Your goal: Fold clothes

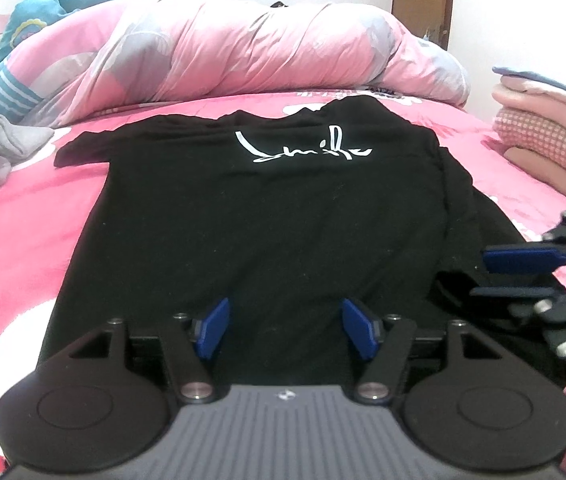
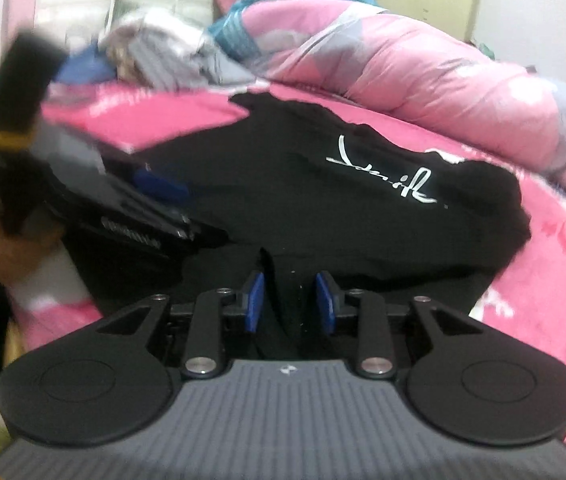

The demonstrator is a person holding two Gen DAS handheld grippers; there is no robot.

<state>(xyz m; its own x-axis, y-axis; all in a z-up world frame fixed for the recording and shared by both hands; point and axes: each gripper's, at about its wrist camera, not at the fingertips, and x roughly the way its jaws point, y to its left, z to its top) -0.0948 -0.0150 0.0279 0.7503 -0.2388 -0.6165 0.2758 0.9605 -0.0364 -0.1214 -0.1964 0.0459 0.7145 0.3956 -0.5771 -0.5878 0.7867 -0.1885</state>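
black T-shirt (image 1: 267, 216) is being kept spread flat on the pink bedsheet (image 1: 15, 240) | left gripper (image 1: 285, 324) is being held with fingers apart over its hem | right gripper (image 2: 289, 300) is being held partly apart around a fabric fold at the shirt's edge

White handwritten script reading "Smile" (image 1: 303, 148) stands on the black T-shirt (image 1: 267, 220), toward its far edge on the pink bed sheet (image 1: 15, 240); no other text is legible.
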